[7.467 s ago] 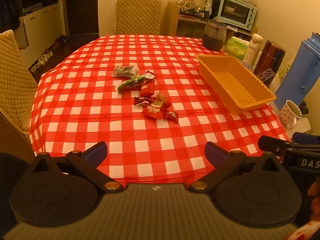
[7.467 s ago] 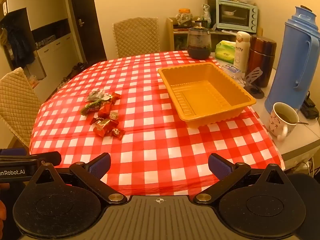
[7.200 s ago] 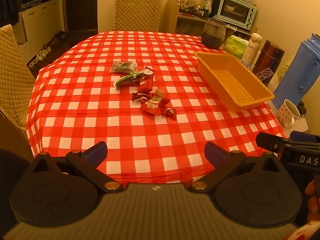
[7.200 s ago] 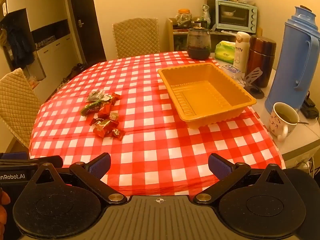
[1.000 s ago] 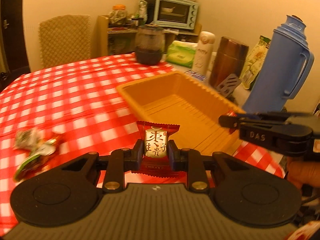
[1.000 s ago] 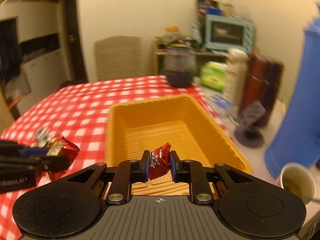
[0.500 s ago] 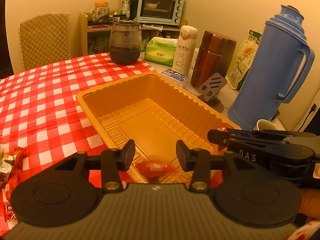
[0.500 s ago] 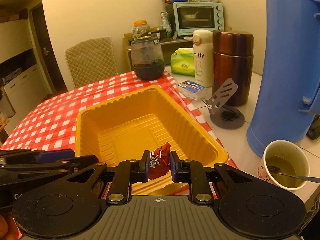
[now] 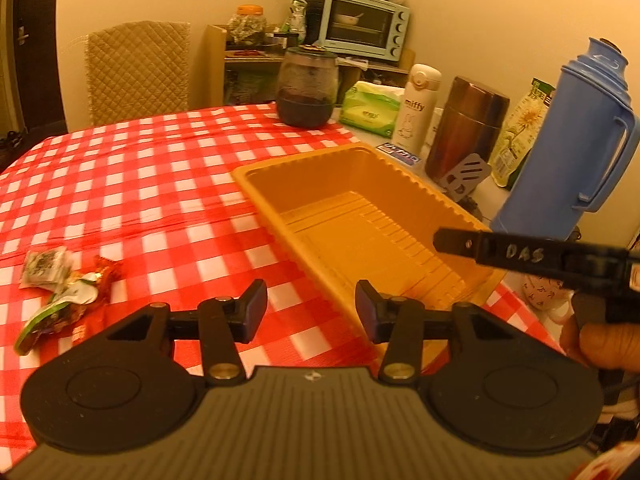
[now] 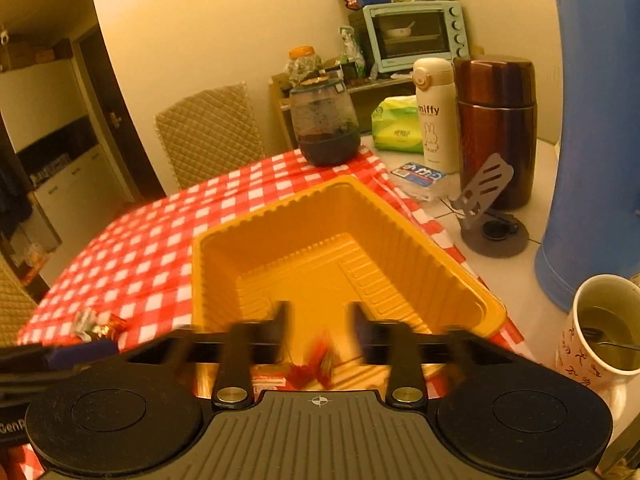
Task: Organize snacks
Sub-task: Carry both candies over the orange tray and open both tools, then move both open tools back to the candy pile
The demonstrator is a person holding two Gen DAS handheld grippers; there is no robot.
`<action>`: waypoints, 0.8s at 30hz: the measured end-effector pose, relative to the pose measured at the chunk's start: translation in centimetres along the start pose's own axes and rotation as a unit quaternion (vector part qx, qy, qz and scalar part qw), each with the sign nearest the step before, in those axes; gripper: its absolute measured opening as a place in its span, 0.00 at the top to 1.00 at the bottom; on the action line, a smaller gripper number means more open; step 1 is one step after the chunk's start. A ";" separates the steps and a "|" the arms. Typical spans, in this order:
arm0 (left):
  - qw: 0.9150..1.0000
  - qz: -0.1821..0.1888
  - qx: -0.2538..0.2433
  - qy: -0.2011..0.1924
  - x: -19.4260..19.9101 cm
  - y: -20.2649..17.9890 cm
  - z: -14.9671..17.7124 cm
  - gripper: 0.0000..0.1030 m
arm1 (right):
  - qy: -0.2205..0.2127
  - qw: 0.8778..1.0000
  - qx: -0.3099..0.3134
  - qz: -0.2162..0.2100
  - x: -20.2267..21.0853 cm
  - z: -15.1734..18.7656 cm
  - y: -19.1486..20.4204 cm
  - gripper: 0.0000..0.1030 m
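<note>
The orange tray (image 9: 256,184) stands on the red checked tablecloth, also in the right wrist view (image 10: 208,248). My left gripper (image 9: 311,307) is open and empty, above the tablecloth just left of the tray's near corner. My right gripper (image 10: 318,332) is open over the tray's near end, its fingers blurred. A red candy (image 10: 320,360) shows blurred just below its fingers, above a red snack packet (image 10: 269,378) lying in the tray. The right gripper also shows in the left wrist view (image 9: 444,240). A pile of loose snacks (image 9: 60,292) lies on the cloth at the left.
A dark glass jar (image 9: 307,88) stands behind the tray. To the right are a tissue pack (image 9: 370,108), a white flask (image 9: 416,108), a brown canister (image 9: 466,128), a blue thermos (image 9: 568,140) and a filled mug (image 10: 604,328). A quilted chair (image 9: 138,68) is at the far side.
My right gripper has opened and let go of the red candy over the tray. My left gripper, open since dropping its packet, has drawn back left off the tray.
</note>
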State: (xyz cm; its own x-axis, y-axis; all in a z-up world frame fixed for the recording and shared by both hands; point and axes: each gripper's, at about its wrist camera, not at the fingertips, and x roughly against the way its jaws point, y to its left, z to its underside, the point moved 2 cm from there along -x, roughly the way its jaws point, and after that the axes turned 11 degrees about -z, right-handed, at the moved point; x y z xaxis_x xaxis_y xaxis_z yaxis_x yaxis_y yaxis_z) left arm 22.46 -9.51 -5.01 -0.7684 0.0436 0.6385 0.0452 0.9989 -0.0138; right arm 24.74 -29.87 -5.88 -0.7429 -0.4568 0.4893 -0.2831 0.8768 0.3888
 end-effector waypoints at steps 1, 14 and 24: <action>1.000 -0.002 -0.001 -0.001 0.3 0.2 0.2 0.56 | -0.007 1.000 -0.001 0.000 0.2 0.0 0.1 0.33; 0.998 -0.063 0.021 -0.011 4.7 6.7 2.8 0.53 | -0.046 0.999 0.014 -0.027 1.7 0.2 3.5 0.33; 0.993 -0.118 0.027 0.000 6.5 12.2 5.2 0.51 | -0.017 0.994 0.074 -0.076 -0.1 1.9 9.6 0.33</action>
State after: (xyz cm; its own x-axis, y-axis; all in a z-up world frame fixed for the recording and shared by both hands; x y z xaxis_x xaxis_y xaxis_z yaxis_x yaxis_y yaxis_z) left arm 14.69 3.03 -5.02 -0.7537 -0.1913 0.6288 -0.1695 0.9809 0.0953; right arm 20.92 -21.14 -3.70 -0.7040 -0.5819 0.4072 -0.4777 0.8122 0.3349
